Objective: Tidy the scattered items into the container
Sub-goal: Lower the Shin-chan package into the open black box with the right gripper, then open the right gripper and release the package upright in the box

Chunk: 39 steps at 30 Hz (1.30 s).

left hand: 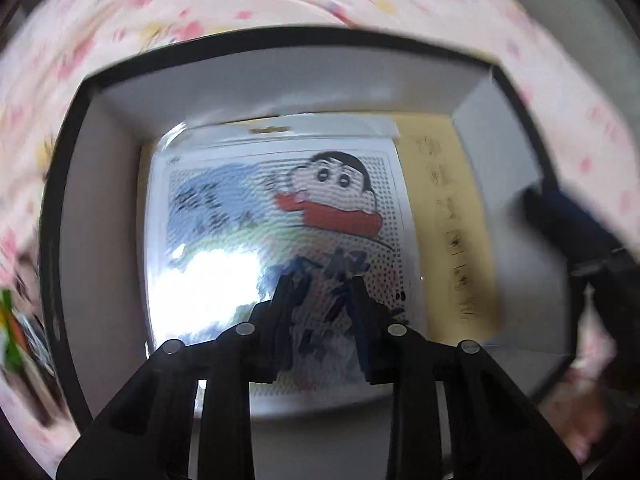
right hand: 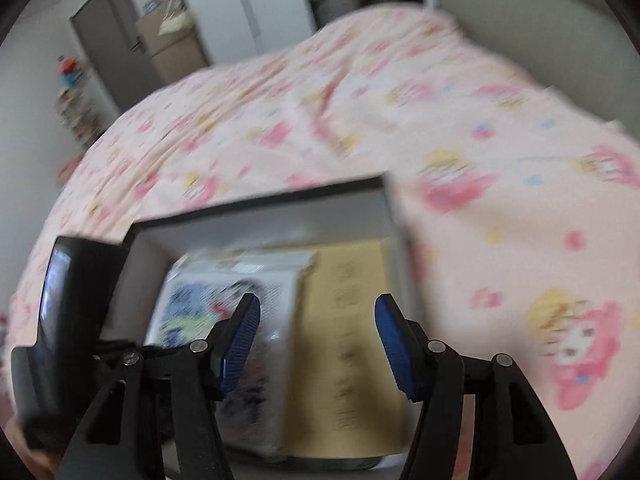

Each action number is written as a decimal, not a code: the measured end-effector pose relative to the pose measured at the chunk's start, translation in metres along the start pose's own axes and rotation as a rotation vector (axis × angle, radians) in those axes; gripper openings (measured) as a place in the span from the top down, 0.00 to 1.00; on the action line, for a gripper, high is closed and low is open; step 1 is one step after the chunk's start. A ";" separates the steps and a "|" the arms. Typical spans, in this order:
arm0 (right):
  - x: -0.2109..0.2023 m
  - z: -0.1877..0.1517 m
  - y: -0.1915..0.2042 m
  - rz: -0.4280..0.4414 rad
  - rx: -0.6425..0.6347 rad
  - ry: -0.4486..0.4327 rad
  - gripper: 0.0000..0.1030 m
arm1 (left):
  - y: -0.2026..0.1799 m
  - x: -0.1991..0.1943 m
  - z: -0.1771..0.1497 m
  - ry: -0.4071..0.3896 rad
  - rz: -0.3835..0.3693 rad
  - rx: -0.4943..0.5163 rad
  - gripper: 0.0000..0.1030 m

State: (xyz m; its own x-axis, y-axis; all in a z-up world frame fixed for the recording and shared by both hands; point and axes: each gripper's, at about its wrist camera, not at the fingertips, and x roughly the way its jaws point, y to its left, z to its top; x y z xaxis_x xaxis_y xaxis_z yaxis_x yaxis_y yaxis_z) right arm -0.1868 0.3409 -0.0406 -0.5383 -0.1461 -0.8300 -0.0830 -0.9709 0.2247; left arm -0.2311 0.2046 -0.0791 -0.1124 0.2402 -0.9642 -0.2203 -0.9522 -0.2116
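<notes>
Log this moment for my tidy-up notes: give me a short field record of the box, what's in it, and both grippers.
container: black-rimmed box with grey inner walls, on pink patterned bedding
contents: plastic-wrapped cartoon picture pack, overlapping a yellow printed sheet
left gripper: above the pack, jaws nearly closed, nothing visibly held
right gripper: open, empty, over the box

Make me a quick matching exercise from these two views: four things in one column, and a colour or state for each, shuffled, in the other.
Things:
1. glossy cartoon picture sheet
2. tan paper envelope
3. black-rimmed box
4. right gripper

Descriptions:
A. jaws wide apart, nothing between them
B. pink, printed with cartoon figures
C. lies on the box floor, right of the sheet
D. reflects a bright glare
E. grey inside walls, holds both flat items

Spare description B belongs to the bedspread.

Pairs: 1-D, 2-C, 3-E, 4-A
</notes>
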 end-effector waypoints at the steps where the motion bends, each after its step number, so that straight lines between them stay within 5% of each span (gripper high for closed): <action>1: 0.008 0.003 0.004 0.020 -0.008 0.037 0.45 | 0.008 -0.008 0.000 -0.022 -0.002 -0.019 0.69; 5: 0.045 0.016 0.025 0.002 -0.046 0.190 0.44 | 0.030 -0.035 0.001 -0.095 0.074 -0.040 0.66; 8: 0.071 0.020 0.034 -0.022 -0.060 0.297 0.44 | 0.029 -0.050 -0.003 -0.176 0.225 0.026 0.60; 13: 0.108 0.004 0.056 -0.025 -0.164 0.456 0.39 | 0.029 -0.058 -0.009 -0.198 0.187 0.036 0.56; 20: 0.094 0.003 0.057 0.136 -0.151 0.403 0.39 | 0.033 -0.048 -0.021 -0.222 0.148 -0.001 0.56; 29: 0.041 0.013 0.002 0.033 0.009 0.189 0.39 | 0.021 -0.022 0.012 -0.202 0.123 0.015 0.56; 39: 0.077 0.018 0.012 0.115 0.025 0.312 0.39 | 0.039 0.018 0.061 -0.107 0.141 -0.074 0.59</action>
State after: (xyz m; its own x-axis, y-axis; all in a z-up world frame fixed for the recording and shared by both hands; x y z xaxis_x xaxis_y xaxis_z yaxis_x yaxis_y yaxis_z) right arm -0.2439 0.3217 -0.0927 -0.2627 -0.3097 -0.9138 -0.0589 -0.9402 0.3356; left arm -0.3005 0.1833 -0.0950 -0.2406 0.1184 -0.9634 -0.1233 -0.9882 -0.0906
